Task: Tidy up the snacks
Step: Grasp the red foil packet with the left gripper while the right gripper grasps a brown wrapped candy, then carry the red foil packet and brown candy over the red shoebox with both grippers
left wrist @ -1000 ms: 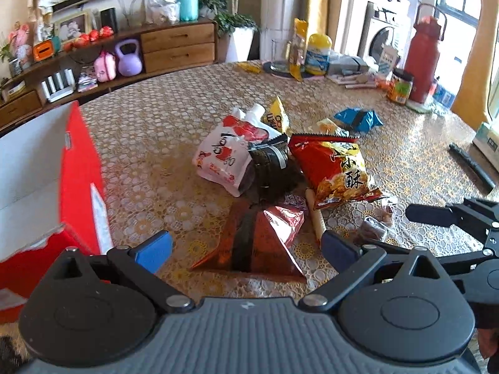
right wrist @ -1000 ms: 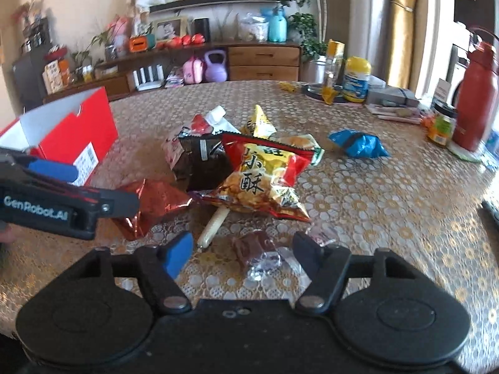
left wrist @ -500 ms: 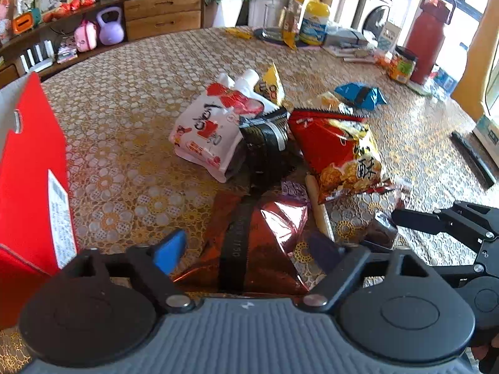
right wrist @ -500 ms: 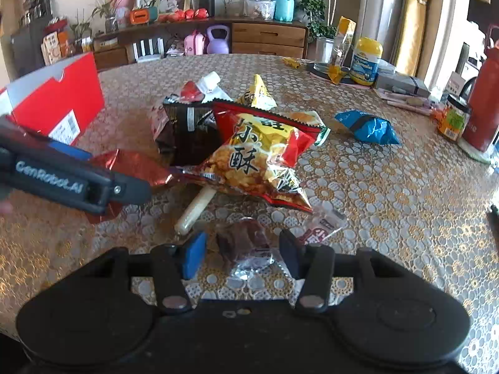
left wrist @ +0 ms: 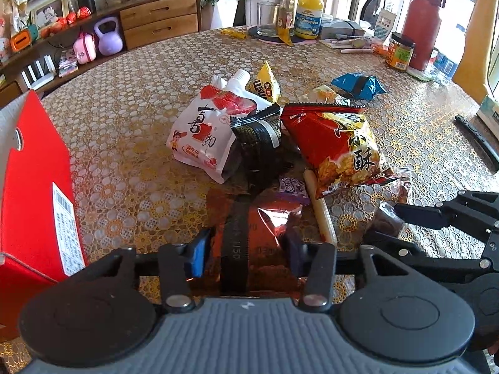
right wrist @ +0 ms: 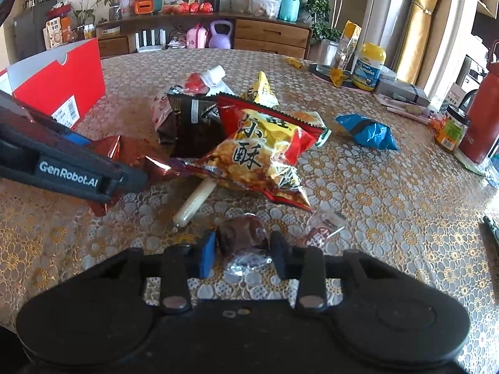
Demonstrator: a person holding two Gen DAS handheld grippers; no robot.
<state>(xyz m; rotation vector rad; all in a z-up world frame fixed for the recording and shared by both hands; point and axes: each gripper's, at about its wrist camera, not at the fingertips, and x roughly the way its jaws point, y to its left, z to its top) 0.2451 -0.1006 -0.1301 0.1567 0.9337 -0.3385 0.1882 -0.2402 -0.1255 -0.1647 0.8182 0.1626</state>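
Observation:
A red foil packet (left wrist: 268, 237) with a black stripe lies between the fingers of my left gripper (left wrist: 244, 252). The jaws are closing and both pads lie against its sides. My right gripper (right wrist: 243, 249) is closing too, with its pads against a brown sweet in clear wrap (right wrist: 241, 233). Beyond them lies a heap: a red-yellow crisp bag (left wrist: 336, 146), a white spouted pouch (left wrist: 199, 131), a black packet (left wrist: 259, 134), a yellow packet (left wrist: 265, 84) and a pale sausage stick (left wrist: 321, 215). An open red box (left wrist: 34, 187) stands at the left.
A blue packet (left wrist: 358, 85) lies apart at the right. At the table's far side stand a red flask (left wrist: 421, 21), a jar (left wrist: 399, 51), a gummies bottle (left wrist: 308, 15) and a glass (left wrist: 268, 18). A black remote (left wrist: 477, 137) lies at the right edge. A small clear wrapper (right wrist: 324, 227) sits beside the sweet.
Both grippers' jaws have narrowed from wide apart. The left one came forward and down over the red foil packet; the right one closed in on the brown sweet.

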